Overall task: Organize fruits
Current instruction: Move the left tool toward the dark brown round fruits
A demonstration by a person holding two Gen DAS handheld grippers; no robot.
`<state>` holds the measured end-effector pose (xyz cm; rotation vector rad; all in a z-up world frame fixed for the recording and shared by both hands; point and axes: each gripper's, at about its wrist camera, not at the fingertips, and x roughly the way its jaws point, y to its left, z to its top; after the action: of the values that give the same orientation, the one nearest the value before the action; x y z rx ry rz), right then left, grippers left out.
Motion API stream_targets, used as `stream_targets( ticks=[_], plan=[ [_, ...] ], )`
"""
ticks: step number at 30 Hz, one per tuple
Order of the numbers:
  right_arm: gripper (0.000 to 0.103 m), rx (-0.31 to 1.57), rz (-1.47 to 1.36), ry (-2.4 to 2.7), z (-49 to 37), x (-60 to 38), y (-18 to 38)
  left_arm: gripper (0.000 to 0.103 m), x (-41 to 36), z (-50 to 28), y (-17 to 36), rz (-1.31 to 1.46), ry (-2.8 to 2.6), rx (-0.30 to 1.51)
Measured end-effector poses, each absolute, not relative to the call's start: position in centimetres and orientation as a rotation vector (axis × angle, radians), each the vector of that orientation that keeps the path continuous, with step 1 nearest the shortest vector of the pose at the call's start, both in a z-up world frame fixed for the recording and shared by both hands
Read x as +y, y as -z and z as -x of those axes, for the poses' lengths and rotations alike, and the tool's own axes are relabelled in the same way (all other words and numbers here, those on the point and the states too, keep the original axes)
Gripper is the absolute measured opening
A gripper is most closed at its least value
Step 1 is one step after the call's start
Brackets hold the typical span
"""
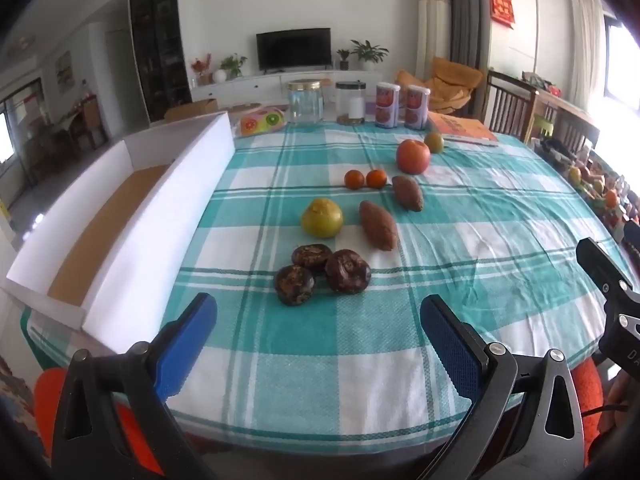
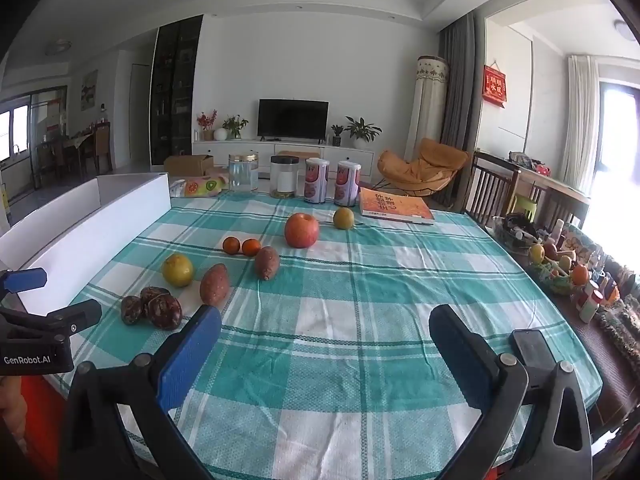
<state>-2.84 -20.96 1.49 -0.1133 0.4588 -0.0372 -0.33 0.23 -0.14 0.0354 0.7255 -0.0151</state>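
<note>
On the teal checked tablecloth (image 1: 304, 344) lie three dark wrinkled fruits (image 1: 322, 273), a yellow-green citrus (image 1: 322, 218), two brown sweet potatoes (image 1: 377, 224), two small oranges (image 1: 365, 179), a red apple (image 1: 413, 155) and a small green-brown pear (image 1: 434, 142). The same fruits show in the right wrist view: the dark ones (image 2: 154, 310), the citrus (image 2: 177, 269), the apple (image 2: 301, 230). A white open box (image 1: 120, 216) stands along the table's left side. My left gripper (image 1: 318, 314) is open and empty just before the dark fruits. My right gripper (image 2: 324, 330) is open and empty over bare cloth.
Two jars (image 1: 306, 102), two cans (image 1: 402, 105), a fruit-print tissue pack (image 1: 262, 120) and an orange book (image 1: 460, 126) stand at the far edge. A side bench on the right (image 2: 560, 268) holds a basket and bottles. A dark phone (image 2: 530, 346) lies near the right finger.
</note>
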Motion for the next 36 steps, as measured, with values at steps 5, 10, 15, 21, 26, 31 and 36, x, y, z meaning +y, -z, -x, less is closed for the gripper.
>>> stream_targets(
  ticks=[5, 10, 15, 21, 26, 31, 36],
  plan=[
    [0.103, 0.450, 0.111, 0.048, 2.9, -21.0, -1.7, 0.102, 0.3, 0.4, 0.2, -0.030, 0.020, 0.728],
    [0.103, 0.448, 0.115, 0.044, 3.0, -21.0, -1.7, 0.102, 0.3, 0.2, 0.5, -0.026, 0.020, 0.739],
    [0.103, 0.440, 0.125, 0.041, 3.1, -20.4, -1.4, 0.102, 0.6, 0.3, 0.6, -0.017, 0.015, 0.740],
    [0.103, 0.451, 0.133, 0.031, 3.1, -20.1, -1.0, 0.102, 0.8, 0.3, 0.8, -0.011, 0.011, 0.745],
    [0.103, 0.448, 0.134, 0.027, 3.1, -19.9, -0.9, 0.102, 0.8, 0.3, 0.8, -0.011, 0.011, 0.744],
    [0.103, 0.445, 0.140, 0.028, 3.2, -19.7, -0.8, 0.102, 1.0, 0.3, 0.9, -0.012, 0.013, 0.751],
    [0.103, 0.525, 0.138, 0.017, 1.7, -19.9, 1.0, 0.102, 1.8, -1.2, 4.2, 0.023, 0.037, 0.888]
  ],
)
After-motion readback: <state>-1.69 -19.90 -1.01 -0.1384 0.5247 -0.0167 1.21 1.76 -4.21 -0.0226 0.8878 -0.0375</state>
